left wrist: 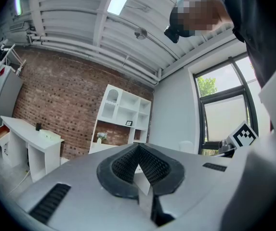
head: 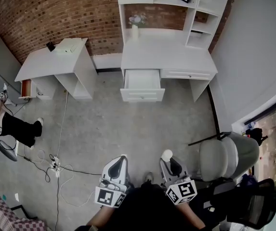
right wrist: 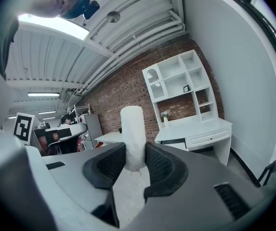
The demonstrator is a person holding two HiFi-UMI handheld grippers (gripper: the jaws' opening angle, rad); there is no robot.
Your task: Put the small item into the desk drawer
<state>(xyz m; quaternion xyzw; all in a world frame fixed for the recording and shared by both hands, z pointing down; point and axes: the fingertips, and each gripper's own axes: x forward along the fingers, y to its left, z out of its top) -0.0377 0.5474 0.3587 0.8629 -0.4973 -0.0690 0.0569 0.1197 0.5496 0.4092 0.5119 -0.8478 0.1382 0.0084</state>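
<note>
Small white cylinder point(right wrist: 132, 136) sits clamped between the pads of the right gripper point(right wrist: 135, 161), its rounded end standing clear of them. It is well apart from the white counter point(head: 169, 57), across the grey floor point(head: 128, 124). The counter's left drawer point(head: 141, 83) is pulled open. Left gripper point(left wrist: 138, 153) is clenched, pads meeting, nothing between them.

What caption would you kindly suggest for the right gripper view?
Right gripper clamped on a white cylinder, facing the white desk and its open drawer.

The grey floor point(head: 104, 129) carries a power strip point(head: 56, 163) and a white desk point(head: 171, 57), drawer point(head: 141, 81) open, bearing a vase point(head: 135, 32).
</note>
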